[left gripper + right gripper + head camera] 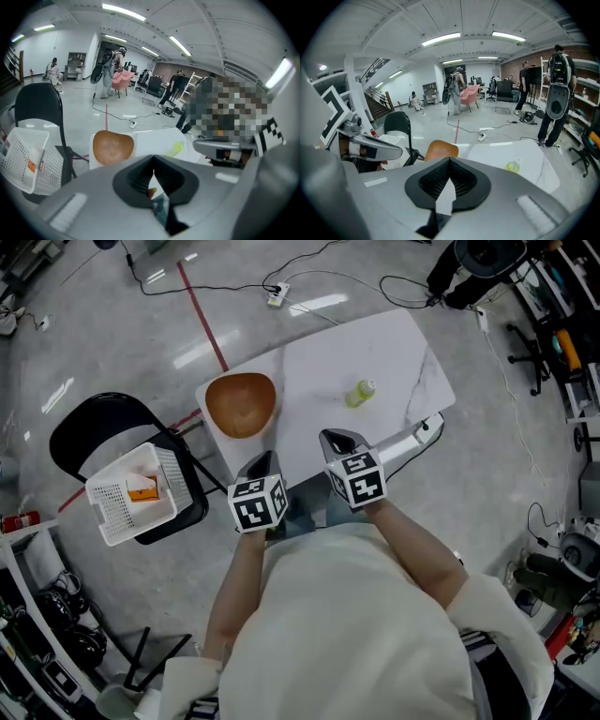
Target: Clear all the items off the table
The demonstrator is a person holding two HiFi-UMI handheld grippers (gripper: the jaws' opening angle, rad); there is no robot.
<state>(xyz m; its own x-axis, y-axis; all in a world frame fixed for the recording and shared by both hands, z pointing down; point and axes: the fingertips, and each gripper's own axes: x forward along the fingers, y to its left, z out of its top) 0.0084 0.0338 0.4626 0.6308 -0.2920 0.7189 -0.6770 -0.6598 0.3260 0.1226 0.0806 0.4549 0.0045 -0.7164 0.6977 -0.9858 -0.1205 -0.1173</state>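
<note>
A brown wooden bowl (240,404) sits on the left end of the white table (319,362). A small green bottle (359,393) lies on its side near the middle. My left gripper (263,465) hovers at the table's near edge, just below the bowl, shut and empty. To its right, my right gripper (338,441) is over the near edge, below the bottle, also shut with nothing in it. The left gripper view shows the shut left gripper (153,158), with the bowl (112,146) and bottle (174,149) beyond. In the right gripper view the right gripper (449,161) points towards the bowl (440,150) and bottle (513,166).
A white perforated basket (131,495) holding an orange item rests on a black chair (94,427) left of the table. Cables and a power strip (276,294) lie on the floor behind. Office chairs and people stand farther back in the room.
</note>
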